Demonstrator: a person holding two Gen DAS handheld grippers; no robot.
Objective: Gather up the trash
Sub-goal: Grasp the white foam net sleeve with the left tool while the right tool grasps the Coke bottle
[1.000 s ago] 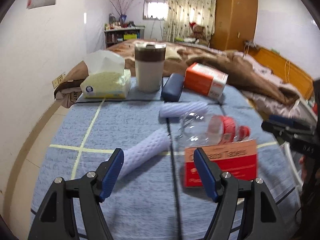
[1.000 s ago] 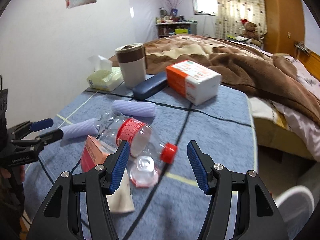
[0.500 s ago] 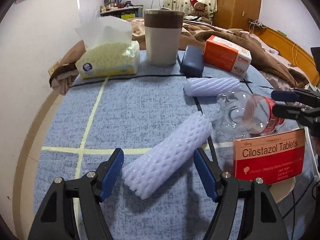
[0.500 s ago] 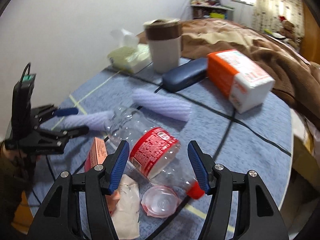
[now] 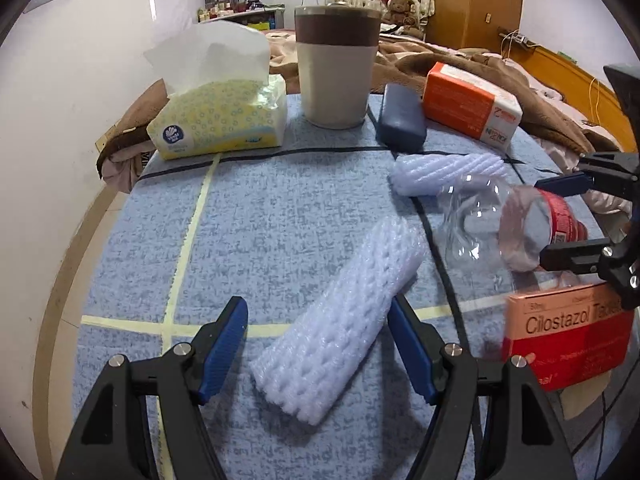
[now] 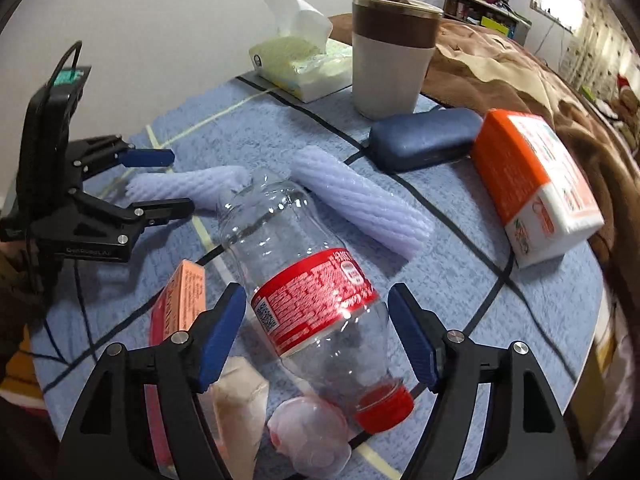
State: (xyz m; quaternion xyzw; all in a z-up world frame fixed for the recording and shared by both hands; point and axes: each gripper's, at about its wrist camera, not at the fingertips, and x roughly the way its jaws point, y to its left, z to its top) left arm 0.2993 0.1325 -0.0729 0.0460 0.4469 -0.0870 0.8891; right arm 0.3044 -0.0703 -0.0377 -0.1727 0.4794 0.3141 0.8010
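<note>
A white foam net sleeve [image 5: 340, 320] lies on the blue table cloth [image 5: 280, 220], between the fingers of my open left gripper [image 5: 318, 338]; it also shows in the right wrist view [image 6: 188, 188]. A clear plastic bottle with a red label and cap [image 6: 304, 288] lies on its side between the fingers of my open right gripper [image 6: 316, 336]; the left wrist view shows it too [image 5: 516, 228]. A second foam sleeve [image 6: 360, 204] lies beyond the bottle. A red Cilostazol tablet box [image 5: 568, 332], a clear plastic lid [image 6: 308, 436] and a crumpled wrapper [image 6: 240, 404] lie nearby.
At the back stand a tissue pack [image 5: 216, 120], a beige and brown cup [image 5: 336, 68], a dark blue case [image 5: 400, 124] and an orange and white box [image 5: 472, 104]. A bed with a brown blanket [image 6: 520, 64] lies behind the table.
Both grippers have moved forward and down. The foam sleeve now lies between the left fingers and the bottle between the right fingers. Both stay open.
</note>
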